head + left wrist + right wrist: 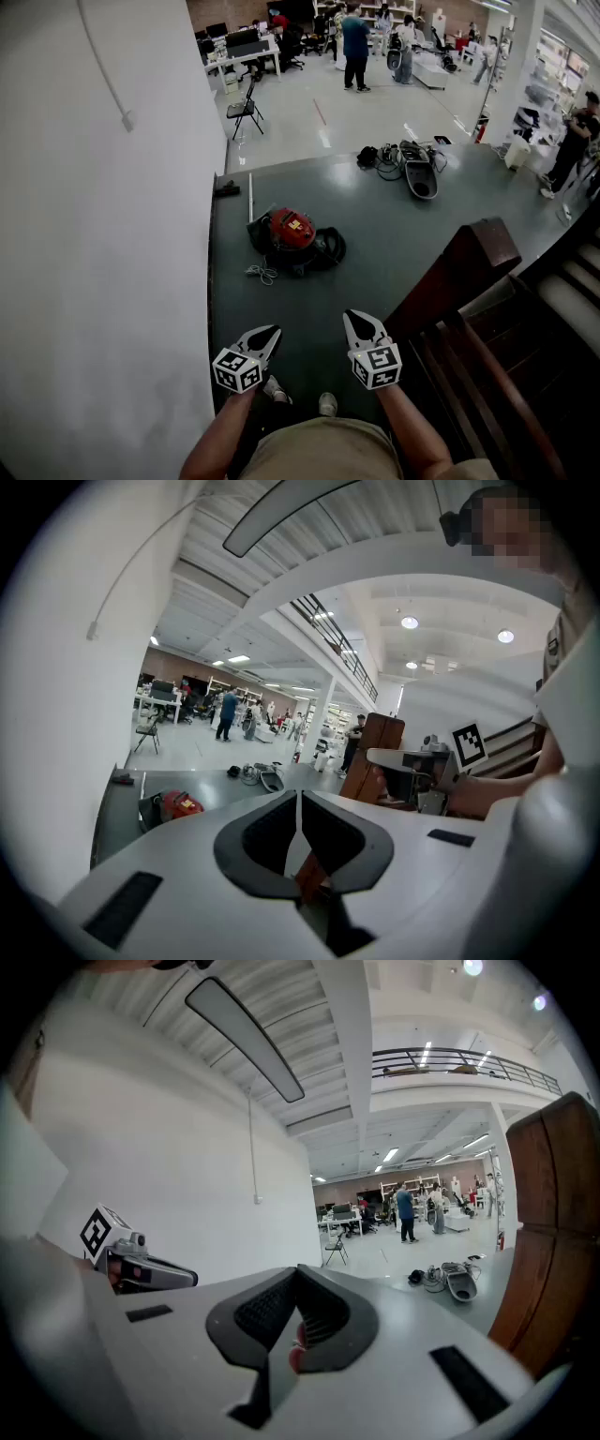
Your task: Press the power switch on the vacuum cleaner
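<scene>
The vacuum cleaner (292, 230) is a red canister with a black hose coiled round it. It lies on the dark green floor, well ahead of both grippers, and shows small at the lower left of the left gripper view (176, 805). My left gripper (268, 334) and right gripper (357, 319) are held side by side in front of the person's body, pointing towards the vacuum. Both are far from it. In the left gripper view the jaws (298, 803) meet in a thin line with nothing between them. The right gripper (298, 1274) stands the same way.
A white wall (94, 234) runs along the left. A wooden stair post (473, 258) and steps stand close on the right. A floor nozzle and cables (412, 169) lie beyond the vacuum, and a thin white tube (250, 195) beside it. Further back are a chair (246, 111) and people.
</scene>
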Demonstrator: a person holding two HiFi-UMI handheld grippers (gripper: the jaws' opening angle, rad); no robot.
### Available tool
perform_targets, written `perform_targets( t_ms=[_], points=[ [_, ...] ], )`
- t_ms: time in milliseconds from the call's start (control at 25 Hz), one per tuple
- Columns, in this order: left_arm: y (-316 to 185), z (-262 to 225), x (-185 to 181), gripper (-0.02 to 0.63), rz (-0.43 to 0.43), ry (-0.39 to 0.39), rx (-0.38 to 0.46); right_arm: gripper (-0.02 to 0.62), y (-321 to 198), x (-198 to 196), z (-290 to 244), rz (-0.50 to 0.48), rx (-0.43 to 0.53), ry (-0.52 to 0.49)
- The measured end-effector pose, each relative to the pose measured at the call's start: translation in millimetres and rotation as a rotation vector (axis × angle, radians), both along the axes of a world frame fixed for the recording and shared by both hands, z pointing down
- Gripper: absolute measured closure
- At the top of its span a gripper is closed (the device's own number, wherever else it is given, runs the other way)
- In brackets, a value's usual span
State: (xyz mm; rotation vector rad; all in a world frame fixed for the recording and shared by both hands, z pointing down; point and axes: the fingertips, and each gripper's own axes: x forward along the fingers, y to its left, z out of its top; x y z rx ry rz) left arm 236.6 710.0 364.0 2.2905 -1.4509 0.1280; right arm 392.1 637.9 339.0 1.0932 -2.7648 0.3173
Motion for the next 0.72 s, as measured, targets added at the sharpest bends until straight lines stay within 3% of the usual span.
perform_targets(
  t_ms=[360, 600, 720],
  points=[
    [5.7, 8.1, -8.7, 0.600, -0.026, -0.020, -0.033, 0.584, -1.5, -8.9, 13.7, -0.031, -0.039, -0.020],
    [-7.1, 21.6, -39.0, 0.600, -0.054, -0.057, -0.069, 0.583, -12.9, -38.5, 36.0, -0.144, -0.202, -0.072],
    [-26.4, 24.8, -57.1, 0.600, -0.045, -0.066, -0.074, 0.583, -25.1, -52.9, 36.3, -0.130, -0.171, -0.020]
  ],
)
